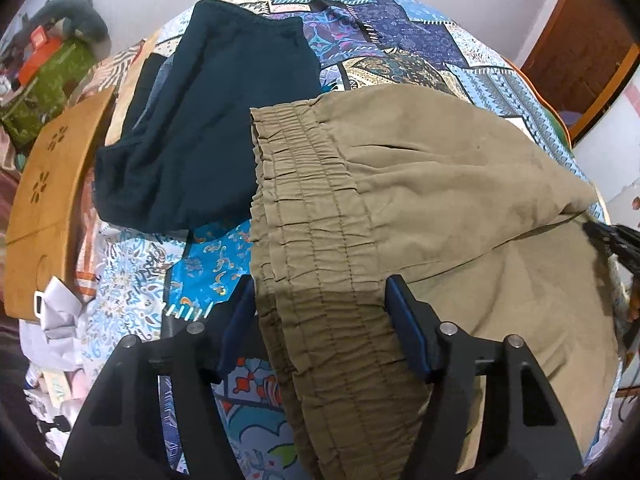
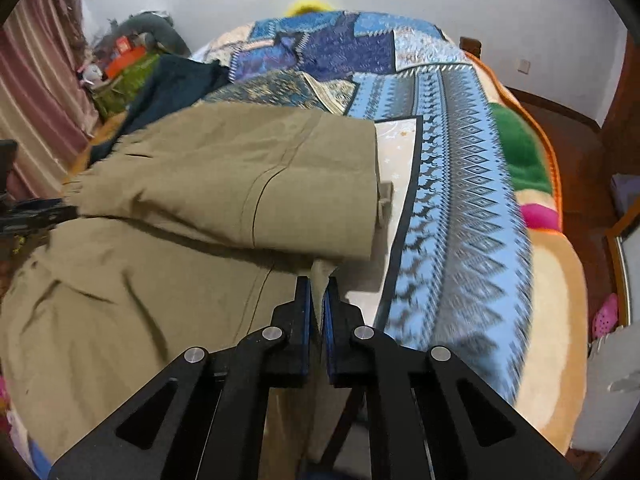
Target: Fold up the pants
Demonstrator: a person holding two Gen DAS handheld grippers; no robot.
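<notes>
The fingers (image 1: 404,320) of the left gripper (image 1: 320,296) are seen set apart, with the gathered elastic waistband (image 1: 304,216) of the khaki pants (image 1: 460,184) lying between them; whether the pads are pressing on the cloth cannot be told. The fingers (image 2: 332,308) of the right gripper (image 2: 317,292) are drawn nearly together and clamped on a thin fold of the pants (image 2: 168,200) near the hem of a leg. The pants are spread on the patterned bedspread (image 2: 452,168), folded over on themselves, the hem end lying toward the bed's right edge. A dark teal garment (image 1: 208,120) is laid beside the waistband, touching it, nearer the left edge. A wooden board (image 1: 48,184) is noted past that edge.
</notes>
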